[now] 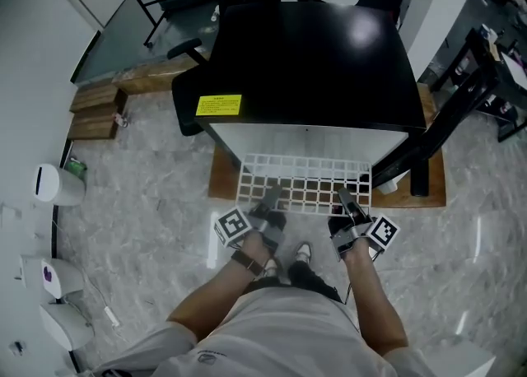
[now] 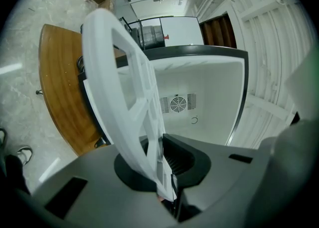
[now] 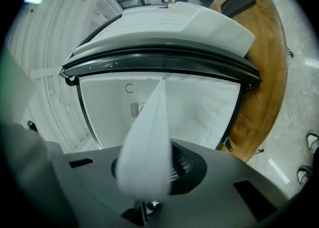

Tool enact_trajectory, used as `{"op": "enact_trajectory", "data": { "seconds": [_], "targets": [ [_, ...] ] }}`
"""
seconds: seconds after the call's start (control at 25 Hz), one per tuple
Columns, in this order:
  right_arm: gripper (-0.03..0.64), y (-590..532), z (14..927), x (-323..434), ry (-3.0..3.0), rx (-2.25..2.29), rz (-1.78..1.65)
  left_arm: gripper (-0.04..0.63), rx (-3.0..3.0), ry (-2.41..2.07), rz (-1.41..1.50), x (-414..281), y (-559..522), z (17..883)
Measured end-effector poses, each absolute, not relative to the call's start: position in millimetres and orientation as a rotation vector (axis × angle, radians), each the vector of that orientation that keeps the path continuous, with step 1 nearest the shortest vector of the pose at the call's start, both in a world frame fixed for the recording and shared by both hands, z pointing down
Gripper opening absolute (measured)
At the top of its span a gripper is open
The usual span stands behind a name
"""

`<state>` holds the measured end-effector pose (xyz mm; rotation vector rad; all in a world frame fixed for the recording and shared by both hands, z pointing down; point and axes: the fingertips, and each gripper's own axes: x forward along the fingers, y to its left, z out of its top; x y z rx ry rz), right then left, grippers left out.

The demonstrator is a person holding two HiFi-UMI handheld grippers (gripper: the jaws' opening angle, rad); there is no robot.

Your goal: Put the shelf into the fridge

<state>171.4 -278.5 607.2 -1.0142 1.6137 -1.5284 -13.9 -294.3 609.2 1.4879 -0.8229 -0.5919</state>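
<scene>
Nearest, left gripper (image 1: 268, 204) and right gripper (image 1: 349, 206) jaws clamped grid shelf (image 1: 306, 176) at its 6 o'clock edge. Insertion step likely; next move needed level push into fridge (image 1: 313, 62) at 12 o'clock.

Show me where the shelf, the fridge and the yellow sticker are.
shelf (image 1: 305, 178), head view, middle of the white grid.
fridge (image 1: 321, 54), head view, its black top.
yellow sticker (image 1: 219, 104), head view, centre of the label.

The fridge (image 1: 313, 62) has a glossy black top and smooth white inner walls. The shelf (image 1: 305, 179) is matt white plastic. Under the fridge lies a board (image 1: 221, 182) of smooth brown wood; around it the floor (image 1: 148, 194) is polished, grey-veined stone.
</scene>
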Motion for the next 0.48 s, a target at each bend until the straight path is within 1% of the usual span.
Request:
{"op": "enact_trajectory", "data": {
  "seconds": [0.36, 0.48],
  "targets": [
    [0.046, -249.0, 625.8, 171.6, 1.598, -0.993, -1.525, 0.029, 1.513, -0.800, -0.599, -13.8, -267.5, 622.2],
    [0.046, -254.4, 625.1, 171.2, 1.600, -1.001, -1.521, 0.029, 1.520, -0.750, -0.638, -6.6, -270.0, 611.7]
  ]
}}
